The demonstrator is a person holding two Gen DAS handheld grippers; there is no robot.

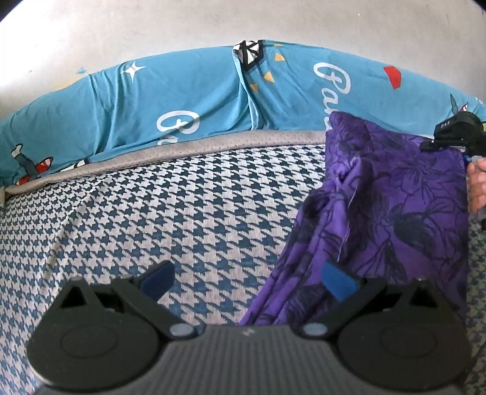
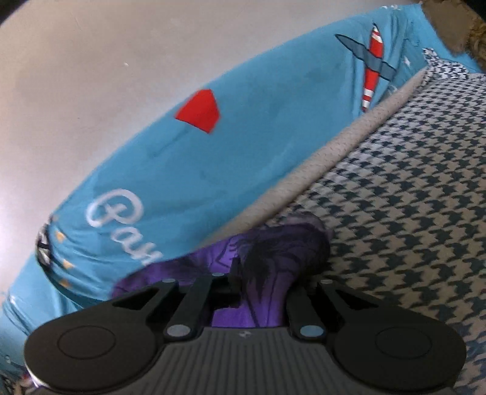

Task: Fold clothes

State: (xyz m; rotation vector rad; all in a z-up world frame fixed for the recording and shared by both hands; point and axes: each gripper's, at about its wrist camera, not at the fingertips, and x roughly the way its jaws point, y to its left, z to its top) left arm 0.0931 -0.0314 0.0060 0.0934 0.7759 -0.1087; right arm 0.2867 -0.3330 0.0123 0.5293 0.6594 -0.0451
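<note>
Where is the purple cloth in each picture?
Left wrist view: purple cloth hangs at the right, beside the open left claw.
Right wrist view: cloth at bottom centre, pinched in the right claw.
Shared landmark: blue sheet.

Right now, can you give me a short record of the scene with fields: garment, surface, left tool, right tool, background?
garment: purple floral cloth, lifted and hanging
surface: houndstooth cover
left hand-held gripper: open, holding nothing, the cloth beside its right finger
right hand-held gripper: shut on the purple cloth's upper edge
background: blue printed sheet along a pale wall
</note>
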